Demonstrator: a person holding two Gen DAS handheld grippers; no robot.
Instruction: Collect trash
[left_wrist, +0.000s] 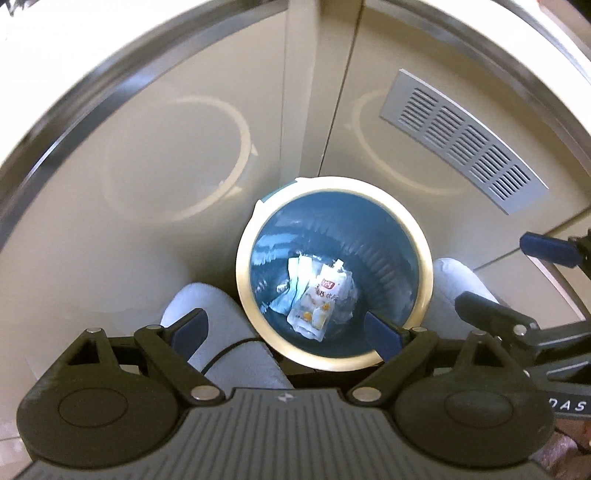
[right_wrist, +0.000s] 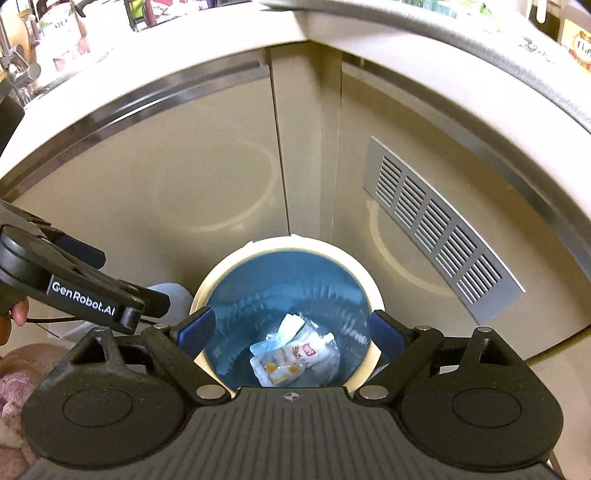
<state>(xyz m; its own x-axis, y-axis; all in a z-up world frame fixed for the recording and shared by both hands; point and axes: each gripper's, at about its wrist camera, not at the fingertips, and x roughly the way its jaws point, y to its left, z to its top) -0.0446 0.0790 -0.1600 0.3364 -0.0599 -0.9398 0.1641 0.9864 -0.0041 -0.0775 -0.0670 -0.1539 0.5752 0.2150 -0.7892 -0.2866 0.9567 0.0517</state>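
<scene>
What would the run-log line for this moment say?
left gripper: open, empty | right gripper: open, empty | wrappers: inside bin | phase: trash dropped

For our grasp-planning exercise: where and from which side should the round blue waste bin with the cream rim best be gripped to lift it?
Grip the cream rim of the round blue waste bin from above, one finger inside, one outside. The bin stands upright and open-topped, probably too wide to span.

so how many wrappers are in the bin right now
2 that I can tell apart, both at the bottom of the bin: a white printed wrapper on top, and a pale folded wrapper beside it. More may be hidden underneath.
</scene>
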